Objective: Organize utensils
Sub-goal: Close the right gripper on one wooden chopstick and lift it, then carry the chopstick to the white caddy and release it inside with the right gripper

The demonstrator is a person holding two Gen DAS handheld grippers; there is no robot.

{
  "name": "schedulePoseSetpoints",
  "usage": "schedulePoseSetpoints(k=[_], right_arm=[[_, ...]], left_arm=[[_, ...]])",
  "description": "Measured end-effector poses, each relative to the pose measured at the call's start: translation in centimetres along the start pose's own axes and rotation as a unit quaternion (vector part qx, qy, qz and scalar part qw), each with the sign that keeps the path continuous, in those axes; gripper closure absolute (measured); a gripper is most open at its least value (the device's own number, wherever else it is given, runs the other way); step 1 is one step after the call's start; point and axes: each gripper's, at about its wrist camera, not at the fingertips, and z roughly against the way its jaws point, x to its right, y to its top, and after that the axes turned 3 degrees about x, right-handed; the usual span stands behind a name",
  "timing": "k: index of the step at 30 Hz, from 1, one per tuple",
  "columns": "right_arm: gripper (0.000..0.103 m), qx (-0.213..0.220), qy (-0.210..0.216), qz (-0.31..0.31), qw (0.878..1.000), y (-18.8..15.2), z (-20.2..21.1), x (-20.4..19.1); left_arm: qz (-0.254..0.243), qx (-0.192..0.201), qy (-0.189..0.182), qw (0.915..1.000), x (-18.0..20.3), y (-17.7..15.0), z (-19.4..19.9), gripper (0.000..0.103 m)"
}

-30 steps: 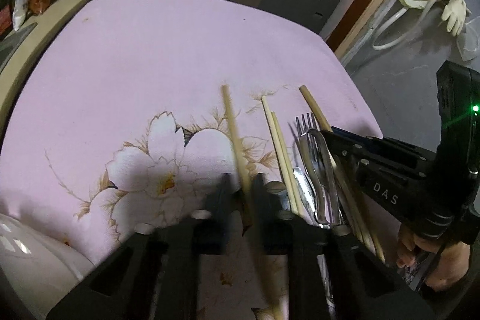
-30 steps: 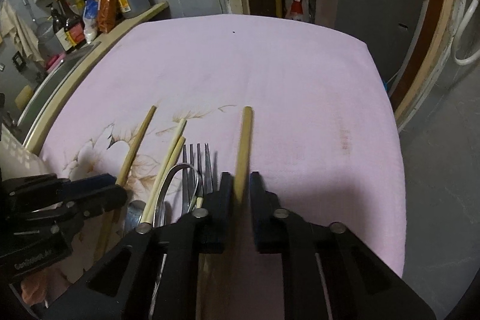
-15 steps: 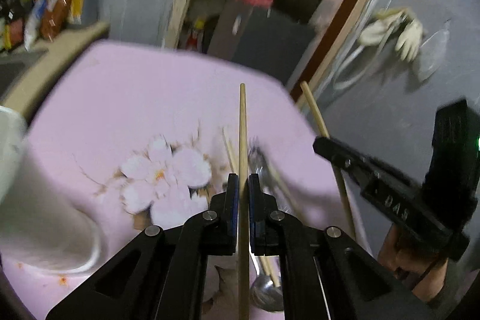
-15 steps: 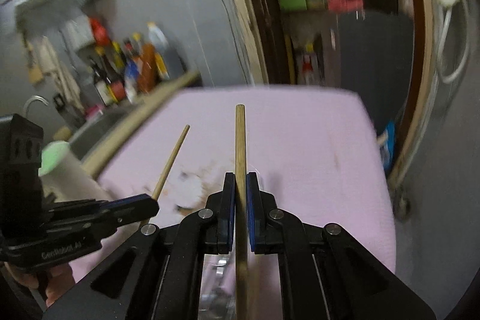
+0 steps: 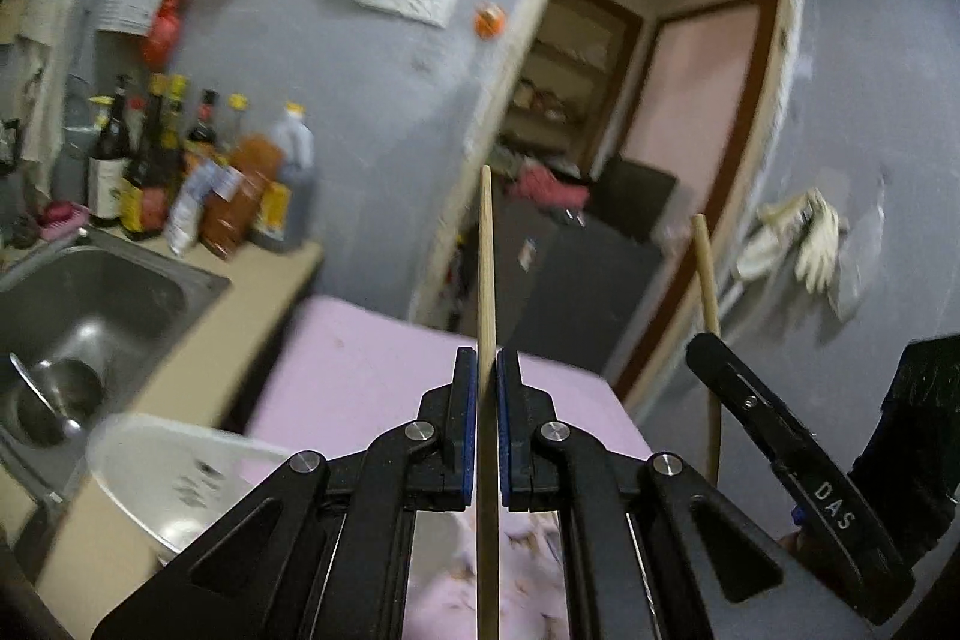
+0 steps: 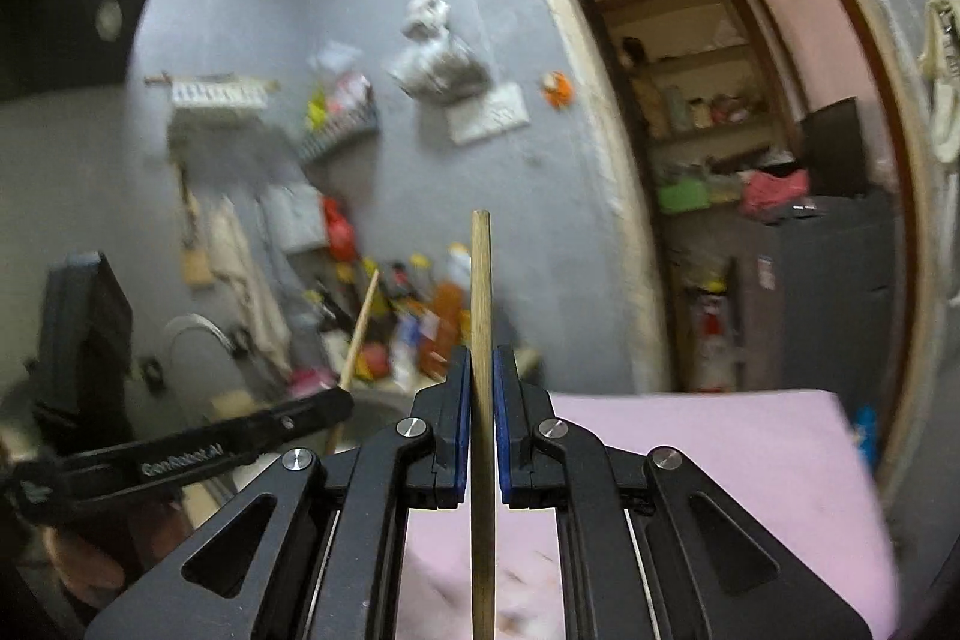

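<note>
My left gripper (image 5: 486,358) is shut on a pale wooden chopstick (image 5: 486,256) that sticks straight out ahead, high above the pink flowered cloth (image 5: 372,364). My right gripper (image 6: 480,355) is shut on a darker chopstick (image 6: 480,280), held level over the same cloth (image 6: 690,448). In the left wrist view, the right gripper (image 5: 699,346) shows at right with its chopstick (image 5: 703,268). In the right wrist view, the left gripper (image 6: 345,400) shows at left with its chopstick (image 6: 362,328). The other utensils on the cloth are hidden below.
A white plastic container (image 5: 168,478) stands at the cloth's left edge. Left of it, a steel sink (image 5: 90,304) holds a ladle, with several bottles (image 5: 198,178) on the counter behind. A doorway (image 6: 750,160) and a dark cabinet (image 5: 576,280) lie beyond the table.
Both grippers have lifted their chopsticks off the cloth and tilted up, so the views now face the wall and doorway. The fork, spoon and other chopsticks have dropped out of sight.
</note>
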Motion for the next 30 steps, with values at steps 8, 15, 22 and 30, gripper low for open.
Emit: schedulePoseSetpoints(k=[8,15,22,30], right_arm=[[0.098,0.074,0.052,-0.045,0.995,2.0,-4.2,-4.2],[0.098,0.13,0.016,-0.023,0.991,0.4,-5.8,-6.5],[0.098,0.131,-0.012,-0.008,0.991,-1.4,-6.6,-6.7],[0.098,0.118,-0.03,0.008,0.993,-2.9,-7.1,-6.9]], left_arm=[[0.012,0.107,0.081,0.9908,-7.8,4.4,2.9,0.099],[0.042,0.148,0.116,0.9812,-12.8,3.6,2.4,0.099],[0.036,0.159,0.153,0.9747,-13.5,1.0,1.1,0.099],[0.028,0.142,0.17,0.9746,-13.1,-0.7,0.5,0.099]])
